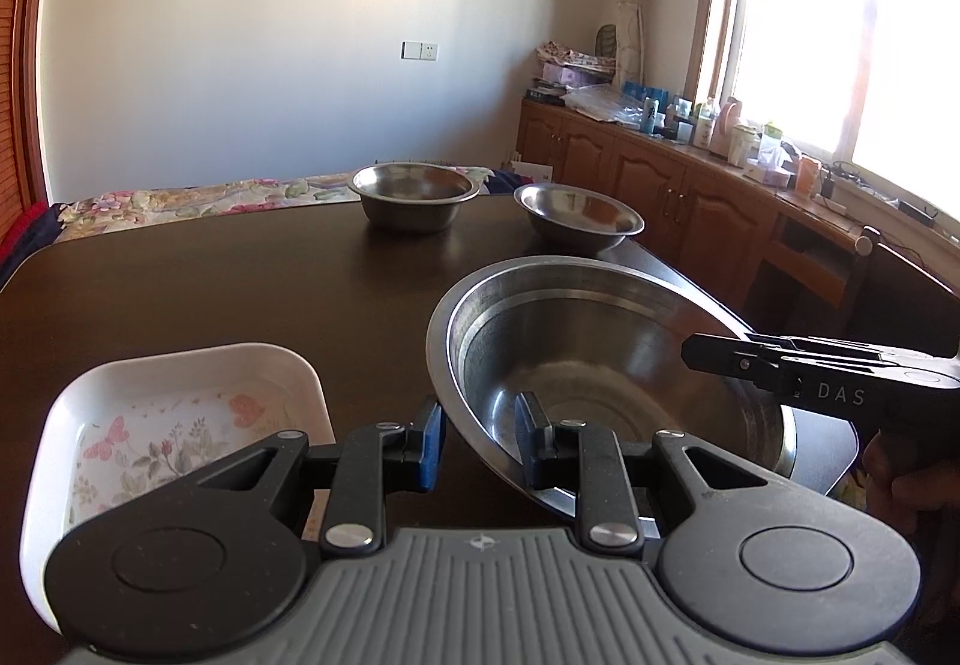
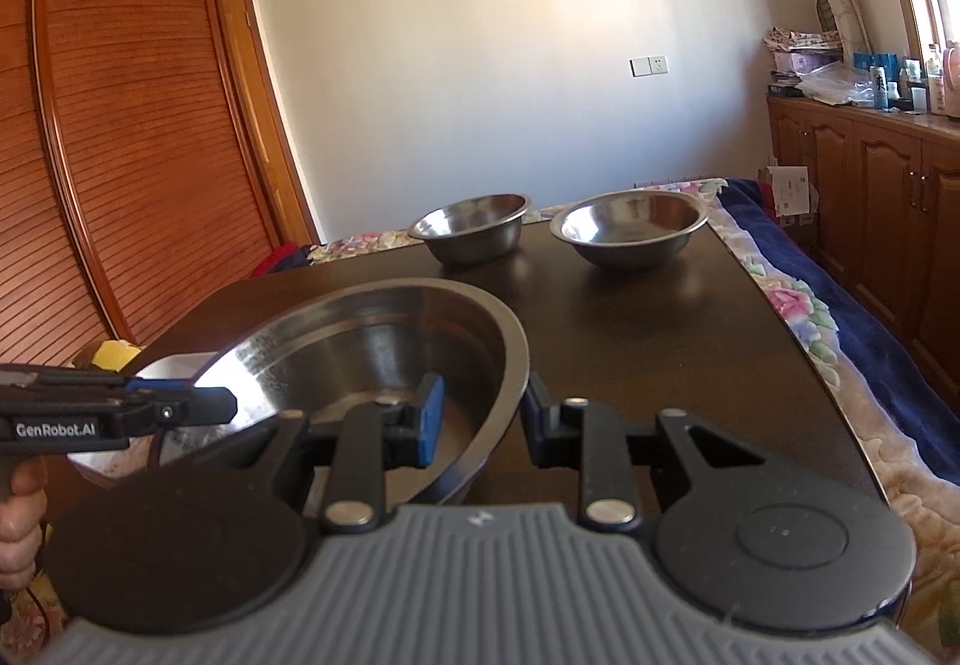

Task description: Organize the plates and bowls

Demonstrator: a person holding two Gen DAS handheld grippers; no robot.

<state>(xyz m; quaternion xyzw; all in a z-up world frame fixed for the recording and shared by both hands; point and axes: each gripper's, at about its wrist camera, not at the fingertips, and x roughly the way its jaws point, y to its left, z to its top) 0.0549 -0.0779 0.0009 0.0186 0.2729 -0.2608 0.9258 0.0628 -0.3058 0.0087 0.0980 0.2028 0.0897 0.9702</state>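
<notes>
A large steel basin is held tilted just over the dark table. My left gripper is shut on its near left rim, one blue pad inside and one outside. My right gripper is shut on the opposite rim in the same way. Each gripper shows in the other's view, the right gripper and the left gripper. A white rectangular dish with a floral print lies left of the basin. Two smaller steel bowls stand at the far edge.
A bed with a flowered cover borders the table's far and right sides. Wooden cabinets with clutter on top run under the window. A slatted wardrobe stands left. A person's hand grips the left tool.
</notes>
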